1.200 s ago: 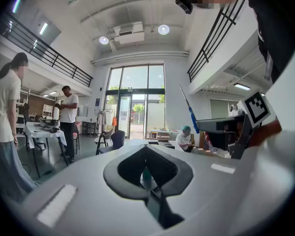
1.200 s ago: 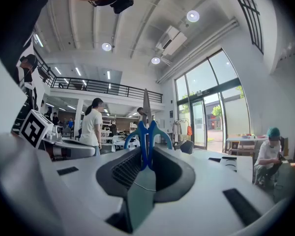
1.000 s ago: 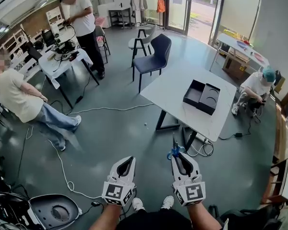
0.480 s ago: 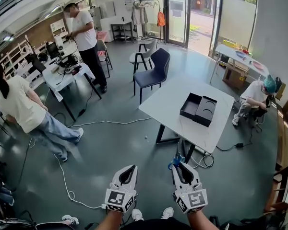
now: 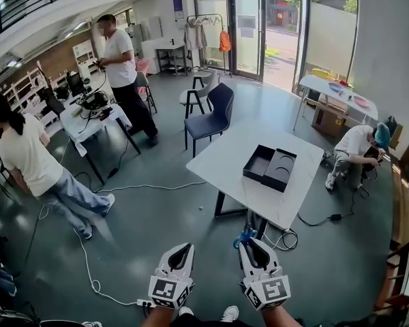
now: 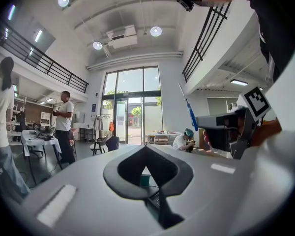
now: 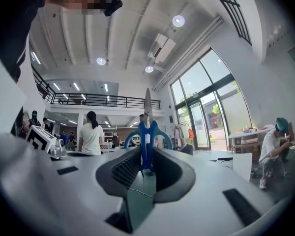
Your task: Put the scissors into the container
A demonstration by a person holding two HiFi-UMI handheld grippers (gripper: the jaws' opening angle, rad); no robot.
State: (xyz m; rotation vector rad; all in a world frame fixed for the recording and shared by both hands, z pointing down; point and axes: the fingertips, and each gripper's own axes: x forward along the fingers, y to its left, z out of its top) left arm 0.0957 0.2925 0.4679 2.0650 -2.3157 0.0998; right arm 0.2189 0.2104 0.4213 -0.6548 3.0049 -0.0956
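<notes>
Head view, left to right.

Left edge: a person in white tee (image 5: 24, 157) and jeans, back to camera. Upper left: a second person (image 5: 119, 50) stands by a small white table (image 5: 78, 122) cluttered with gear. Upper centre: a dark blue chair (image 5: 215, 111).

Bottom centre: the left gripper (image 5: 180, 249) has its jaw tips meeting and nothing between them. Its own view agrees: only the teardrop gap behind the tips.

Just right of it, not touching: the right gripper (image 5: 251, 244), clamped on the scissors (image 5: 243, 236). Both grippers are held level over the grey floor (image 5: 157, 210).

Scissors:
- Blue plastic handles with two loops.
- Thin pale metal blades, closed together.
- In the right gripper view the jaws pinch the blue handle part at the centre line.
- The loops arch out to either side just past the jaw tips.
- The blades stick out beyond the tips, angled upward.

Centre-right: a large white table (image 5: 225, 159) carries the container (image 5: 269, 167). It is black, two shallow rectangular halves side by side, open on top, and the right half shows a curved recess. The scissors are in the air lower in the frame than the table's near edge, well apart from the container.

Right edge: a crouching person (image 5: 358, 145) in a teal cap, beside the table.
</notes>
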